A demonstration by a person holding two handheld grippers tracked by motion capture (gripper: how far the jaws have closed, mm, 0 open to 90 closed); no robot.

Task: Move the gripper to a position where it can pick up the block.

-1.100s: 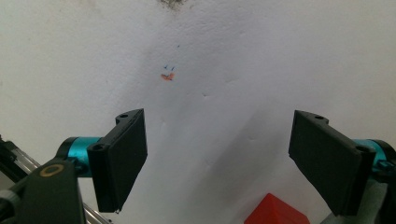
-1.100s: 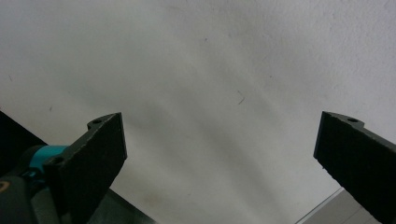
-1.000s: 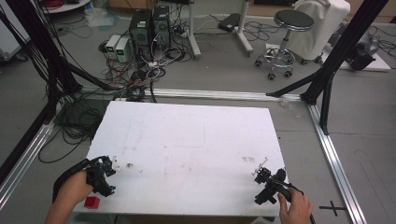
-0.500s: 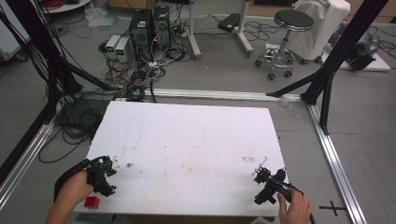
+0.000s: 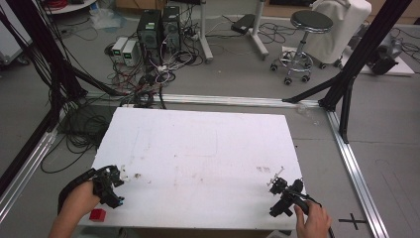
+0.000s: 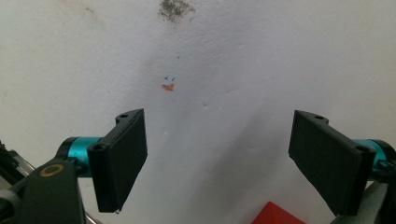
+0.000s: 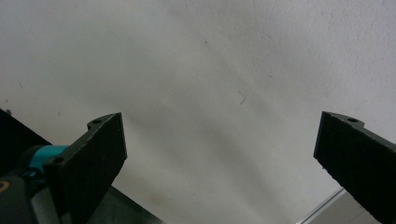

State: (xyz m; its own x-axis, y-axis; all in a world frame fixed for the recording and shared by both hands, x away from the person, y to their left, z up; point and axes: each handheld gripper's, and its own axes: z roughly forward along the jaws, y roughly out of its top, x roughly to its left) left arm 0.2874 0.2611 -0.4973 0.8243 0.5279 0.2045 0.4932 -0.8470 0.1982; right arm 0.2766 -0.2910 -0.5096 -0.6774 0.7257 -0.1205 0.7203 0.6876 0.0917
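Note:
My left gripper (image 5: 110, 184) rests at the near left corner of the white table (image 5: 198, 148), held by a hand. In the left gripper view its jaws stand wide apart over the bare white surface (image 6: 210, 121), nothing between them, so the gripper (image 6: 217, 163) is open. A small red block (image 5: 97, 214) lies just nearer than it; its corner (image 6: 275, 215) peeks in at the bottom edge. My right gripper (image 5: 282, 196) sits at the near right corner, also hand-held. The right gripper (image 7: 219, 158) is open too, with only table surface between its jaws.
Dark smudges (image 5: 136, 175) and a small orange and blue mark (image 6: 168, 85) stain the tabletop. Aluminium rails (image 5: 354, 163) frame the table. Beyond the far edge lie tangled cables (image 5: 148, 79), computer boxes (image 5: 158, 27) and a stool (image 5: 309, 25).

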